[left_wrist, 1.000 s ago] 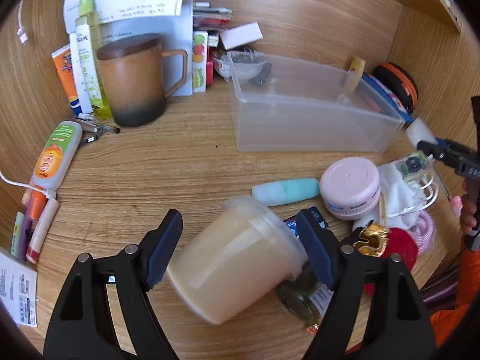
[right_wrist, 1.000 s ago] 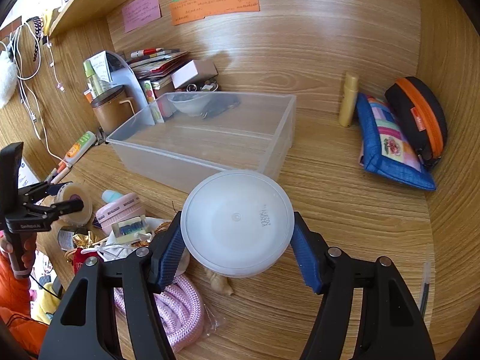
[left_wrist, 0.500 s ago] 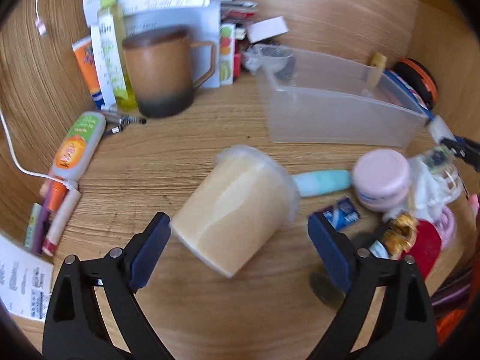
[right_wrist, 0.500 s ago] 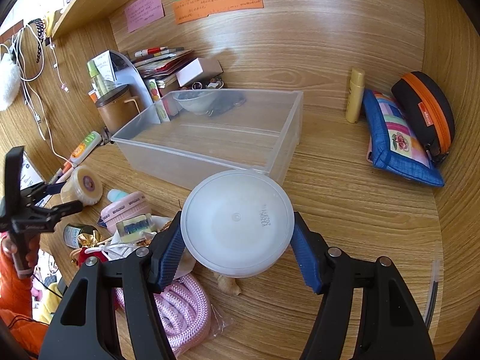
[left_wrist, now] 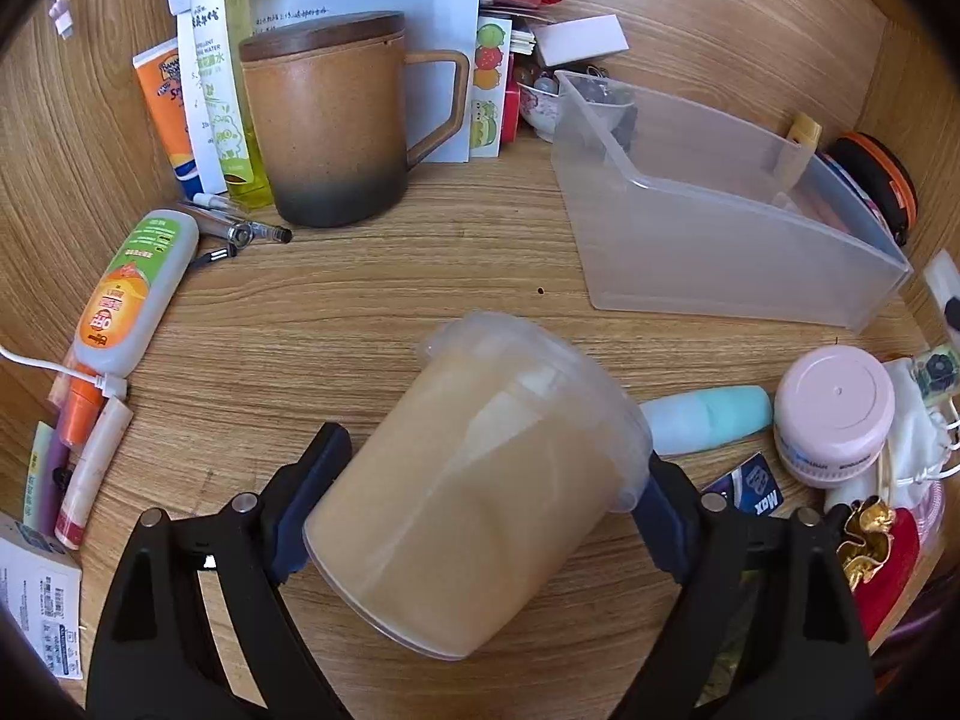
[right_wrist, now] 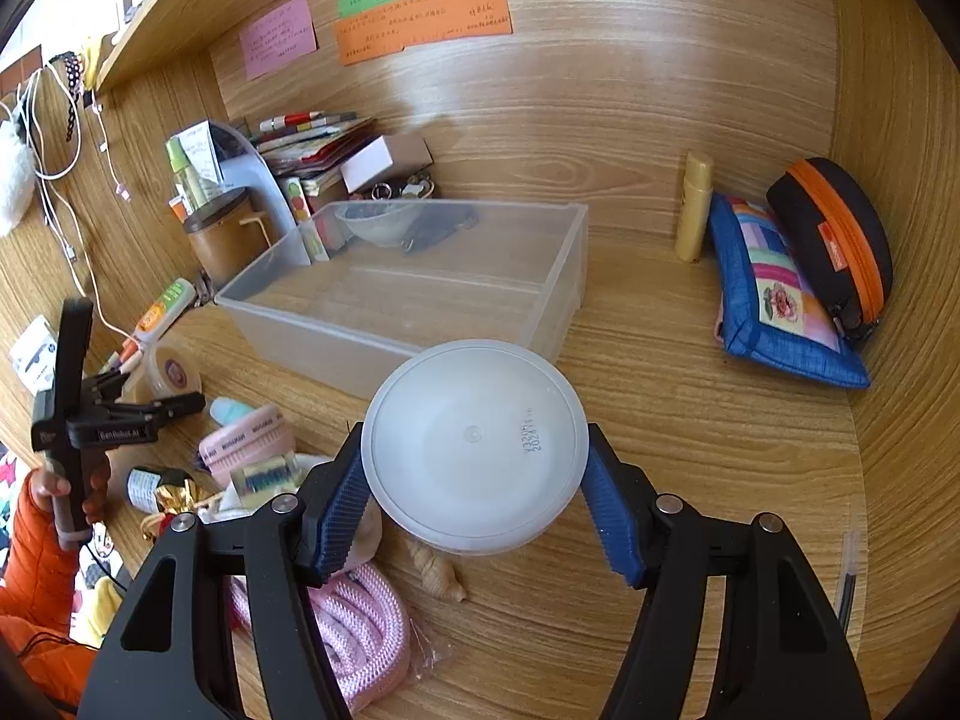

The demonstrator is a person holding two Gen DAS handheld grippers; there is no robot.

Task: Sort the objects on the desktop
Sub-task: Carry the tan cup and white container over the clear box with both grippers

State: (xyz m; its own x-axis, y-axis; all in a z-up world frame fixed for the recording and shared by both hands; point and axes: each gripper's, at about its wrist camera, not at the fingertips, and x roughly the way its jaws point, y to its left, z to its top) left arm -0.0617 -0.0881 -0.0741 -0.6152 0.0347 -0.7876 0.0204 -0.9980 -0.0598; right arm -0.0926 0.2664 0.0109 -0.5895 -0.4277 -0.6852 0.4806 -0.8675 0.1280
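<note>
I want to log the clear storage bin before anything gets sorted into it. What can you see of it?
The clear storage bin is a shallow rectangular tub of frosted see-through plastic, lidless, with a low ridge across its floor. It sits flat on the wooden desk near the back wall. Nothing visibly lies inside; a small bowl shows through its far wall. No gripper touches it.

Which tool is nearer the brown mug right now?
Left. The left tool sits just in front of the brown mug; the right tool is beyond the clear bin, farther away.
</note>
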